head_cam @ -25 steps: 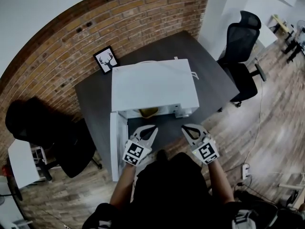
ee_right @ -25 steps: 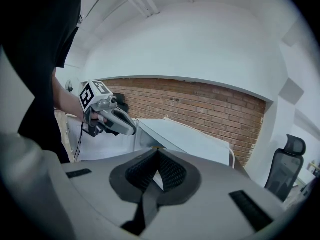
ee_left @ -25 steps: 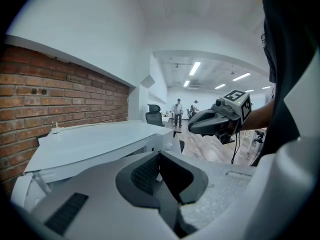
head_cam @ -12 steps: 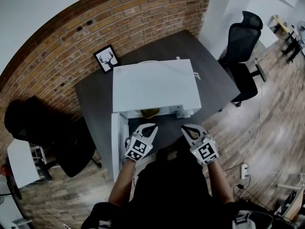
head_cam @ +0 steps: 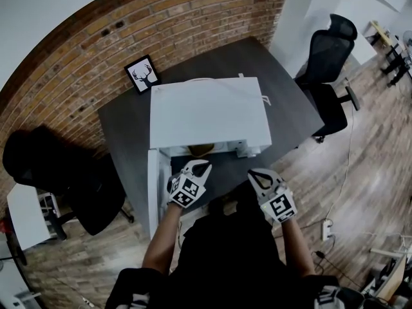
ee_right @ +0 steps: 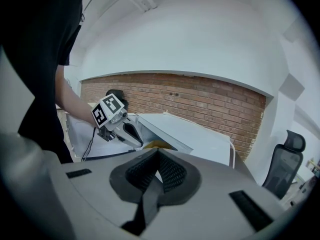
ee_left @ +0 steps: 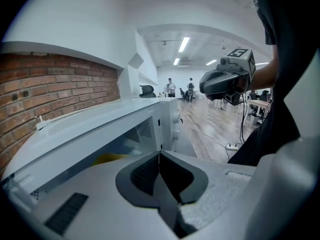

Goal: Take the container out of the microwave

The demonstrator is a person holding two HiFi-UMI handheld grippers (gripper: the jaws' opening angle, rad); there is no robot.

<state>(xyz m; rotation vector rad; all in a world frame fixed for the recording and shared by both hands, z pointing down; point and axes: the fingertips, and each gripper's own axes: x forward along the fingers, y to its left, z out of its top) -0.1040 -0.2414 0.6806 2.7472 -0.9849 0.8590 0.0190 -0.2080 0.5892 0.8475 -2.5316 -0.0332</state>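
While the microwave (head_cam: 206, 118) stands open, the yellow container (head_cam: 201, 150) sits inside it, near the front. The left gripper (head_cam: 203, 167) is just in front of it, and the right gripper (head_cam: 253, 173) is off to the side. Both are shut with nothing in them. The container looks light and maybe slippery, so pinching its rim seems best.

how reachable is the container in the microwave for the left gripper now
Probably yes: the door hangs open and the left gripper sits at the opening, nothing between it and the container.
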